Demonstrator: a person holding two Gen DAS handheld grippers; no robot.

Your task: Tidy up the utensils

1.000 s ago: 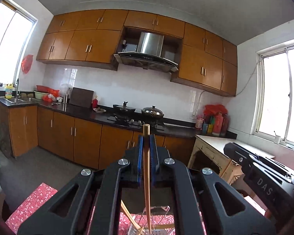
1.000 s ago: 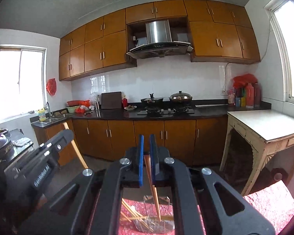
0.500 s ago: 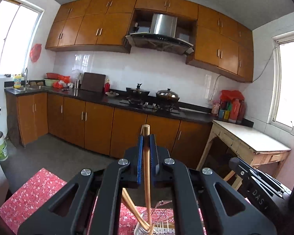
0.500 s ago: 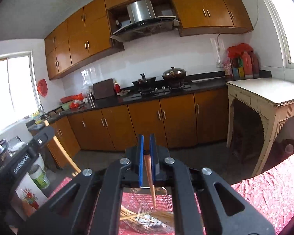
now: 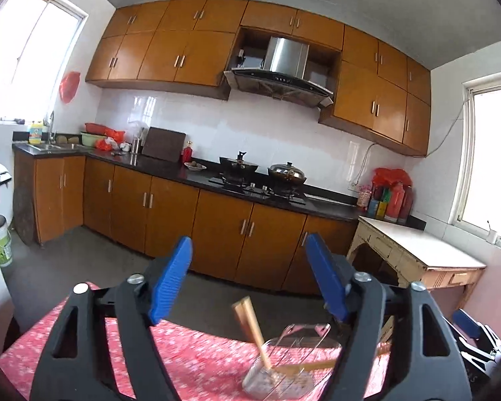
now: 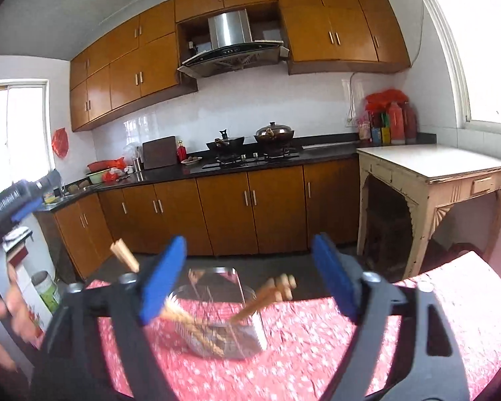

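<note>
A wire utensil basket (image 5: 285, 367) stands on the red flowered tablecloth (image 5: 190, 361); it also shows in the right wrist view (image 6: 217, 317). Several wooden chopsticks (image 5: 252, 327) lean in it, some to the left (image 6: 125, 255) and some to the right (image 6: 270, 292). My left gripper (image 5: 250, 280) is open and empty above the basket. My right gripper (image 6: 247, 277) is open and empty above the basket too. The left gripper's body shows at the left edge of the right wrist view (image 6: 16, 197).
A cream side table (image 6: 431, 170) stands to the right. Kitchen cabinets and a black counter (image 6: 250, 163) with pots run along the far wall. A person's hand (image 6: 3, 320) is blurred at the lower left. The tablecloth (image 6: 350, 351) covers the table.
Both grippers have opened and let go of their chopsticks, which now lean in the basket. Both cameras have tilted and shifted a little.
</note>
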